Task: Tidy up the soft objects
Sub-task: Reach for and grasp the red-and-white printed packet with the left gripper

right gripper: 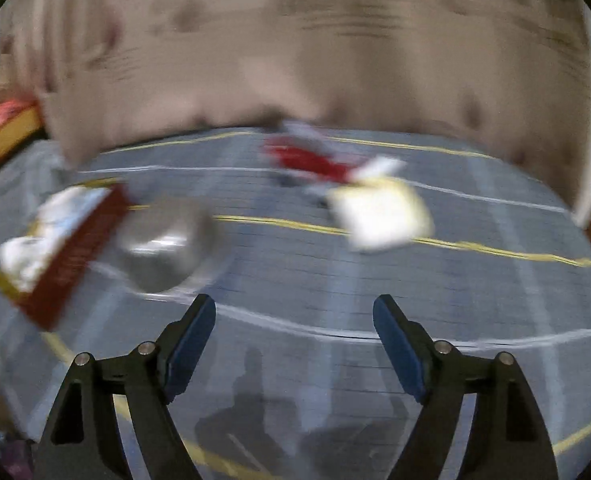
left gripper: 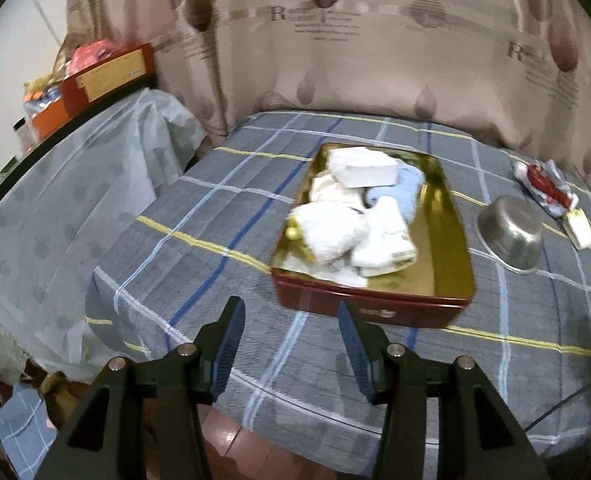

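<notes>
A red tin with a gold inside (left gripper: 447,240) lies on the bed, holding several soft white cloths (left gripper: 335,232), a pale blue cloth (left gripper: 409,184) and a white box (left gripper: 369,168). My left gripper (left gripper: 291,312) hovers open just before the tin's near wall, with nothing between its fingers. To the tin's right lie a red and white soft item (left gripper: 543,184) and a cream square sponge (left gripper: 577,228). In the blurred right wrist view my right gripper (right gripper: 295,310) stands open and empty above the sheet. The sponge (right gripper: 383,216) and the red item (right gripper: 315,162) lie beyond it; the tin (right gripper: 67,248) is at the left.
An upturned steel bowl (left gripper: 511,232) rests just right of the tin, also visible as the bowl (right gripper: 167,244) in the right wrist view. A beige curtain (left gripper: 335,60) hangs behind the bed. A covered table with boxes (left gripper: 107,72) stands at the left.
</notes>
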`<state>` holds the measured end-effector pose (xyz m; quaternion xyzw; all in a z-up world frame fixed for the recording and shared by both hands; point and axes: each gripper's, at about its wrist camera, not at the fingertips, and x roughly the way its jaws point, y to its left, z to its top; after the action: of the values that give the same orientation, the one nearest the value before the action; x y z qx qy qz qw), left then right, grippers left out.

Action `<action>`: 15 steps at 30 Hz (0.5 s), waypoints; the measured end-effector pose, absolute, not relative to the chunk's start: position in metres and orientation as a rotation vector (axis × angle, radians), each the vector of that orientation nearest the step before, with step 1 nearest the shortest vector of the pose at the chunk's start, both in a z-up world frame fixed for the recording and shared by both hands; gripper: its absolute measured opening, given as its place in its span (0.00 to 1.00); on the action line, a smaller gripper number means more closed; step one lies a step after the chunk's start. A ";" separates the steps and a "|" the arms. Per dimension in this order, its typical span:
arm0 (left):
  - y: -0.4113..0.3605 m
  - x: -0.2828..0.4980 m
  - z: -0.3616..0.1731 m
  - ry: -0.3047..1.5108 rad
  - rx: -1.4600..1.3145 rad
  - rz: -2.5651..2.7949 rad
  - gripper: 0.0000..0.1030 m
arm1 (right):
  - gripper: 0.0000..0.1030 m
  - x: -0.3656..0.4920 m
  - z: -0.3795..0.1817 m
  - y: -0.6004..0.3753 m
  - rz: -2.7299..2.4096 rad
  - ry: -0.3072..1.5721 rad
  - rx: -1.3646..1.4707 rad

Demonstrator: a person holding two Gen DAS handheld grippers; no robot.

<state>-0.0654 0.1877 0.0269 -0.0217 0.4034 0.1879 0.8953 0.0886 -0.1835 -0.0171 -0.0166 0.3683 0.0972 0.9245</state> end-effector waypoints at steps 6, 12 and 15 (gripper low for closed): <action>0.158 -0.045 0.035 0.877 -0.037 0.253 0.48 | 0.79 0.096 -0.027 -0.258 0.006 0.752 -0.111; 0.110 0.002 0.053 0.935 -0.097 0.040 0.48 | 0.81 0.098 -0.039 -0.289 -0.036 0.784 -0.089; 0.081 0.039 0.057 1.004 -0.181 -0.113 0.51 | 0.88 0.098 -0.039 -0.294 -0.040 0.781 -0.053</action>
<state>0.0389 0.0811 0.0572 -0.0864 0.4805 -0.0542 0.8711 0.0983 -0.2940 -0.0395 -0.0260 0.3807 -0.0195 0.9241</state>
